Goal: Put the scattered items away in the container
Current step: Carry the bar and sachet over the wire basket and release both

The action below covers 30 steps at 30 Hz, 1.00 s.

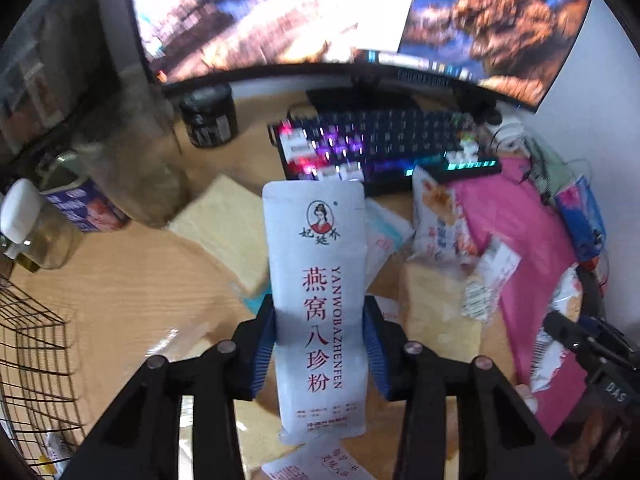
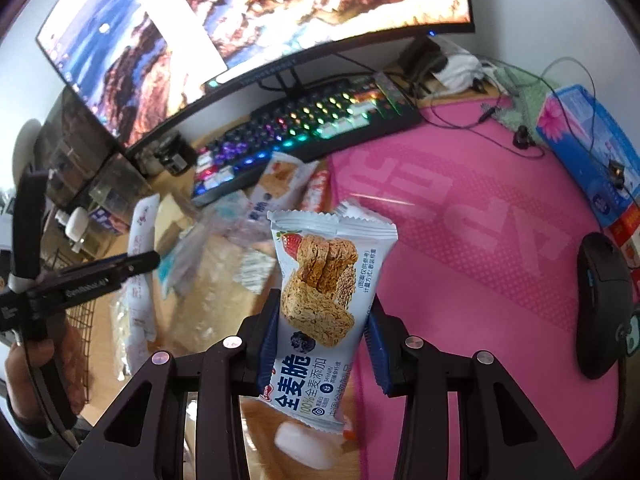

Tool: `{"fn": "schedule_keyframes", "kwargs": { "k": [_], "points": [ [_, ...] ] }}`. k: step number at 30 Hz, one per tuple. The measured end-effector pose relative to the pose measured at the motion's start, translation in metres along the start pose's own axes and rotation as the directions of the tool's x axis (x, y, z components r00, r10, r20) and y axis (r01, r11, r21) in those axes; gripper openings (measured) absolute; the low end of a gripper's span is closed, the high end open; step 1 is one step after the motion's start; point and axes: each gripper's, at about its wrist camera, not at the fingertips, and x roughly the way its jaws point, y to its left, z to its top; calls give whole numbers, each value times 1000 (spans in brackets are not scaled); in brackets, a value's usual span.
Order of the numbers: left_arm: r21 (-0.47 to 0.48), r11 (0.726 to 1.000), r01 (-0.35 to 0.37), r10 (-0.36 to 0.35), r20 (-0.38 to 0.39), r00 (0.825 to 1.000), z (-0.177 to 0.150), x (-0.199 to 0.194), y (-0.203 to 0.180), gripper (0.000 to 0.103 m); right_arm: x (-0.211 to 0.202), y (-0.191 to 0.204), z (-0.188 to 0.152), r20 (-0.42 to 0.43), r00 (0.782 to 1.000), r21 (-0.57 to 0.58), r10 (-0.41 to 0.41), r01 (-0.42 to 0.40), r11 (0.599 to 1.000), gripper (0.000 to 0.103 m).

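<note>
Wooden desk (image 1: 120,280) runs under a wide monitor (image 1: 320,20) and lit keyboard (image 1: 392,144), with packets strewn beside a pink mat (image 2: 460,220). Our left gripper (image 1: 320,344) is closed on a tall white sachet (image 1: 316,280), its long axis running straight out along the fingers. Our right gripper (image 2: 322,338) likewise pinches a cereal bar packet (image 2: 320,300), held upright above the mat's edge. We see the wire basket (image 1: 32,340) at far left, so our left hand is likely nearer and should swing leftward first.
</note>
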Motion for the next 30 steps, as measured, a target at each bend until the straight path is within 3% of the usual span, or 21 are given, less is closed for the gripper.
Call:
{"fn": "schedule_keyframes", "kwargs": {
  "k": [9,15,19,23,27,30],
  "points": [
    [-89,996,-5,19,155,988,4,-77,48,47,-24,77,10,61,996,-132,73,-64,989,41],
    [-174,984,-30,69,228,971,-28,-140,100,47,-30,166,5,44,982,-277,185,-166,946,41],
    [-268,957,-113,184,256,949,-64,-195,154,47,-28,250,-8,-5,948,-394,319,-295,870,41],
    [-378,903,-203,299,216,930,-111,-230,214,47,-24,354,-39,-113,884,-509,453,-443,738,41],
    [-456,858,-237,332,140,933,-155,-235,263,47,-10,432,-77,-213,852,-569,479,-507,648,41],
    [-492,837,-239,328,103,939,-179,-229,288,47,5,467,-104,-270,852,-591,448,-514,622,41]
  ]
}}
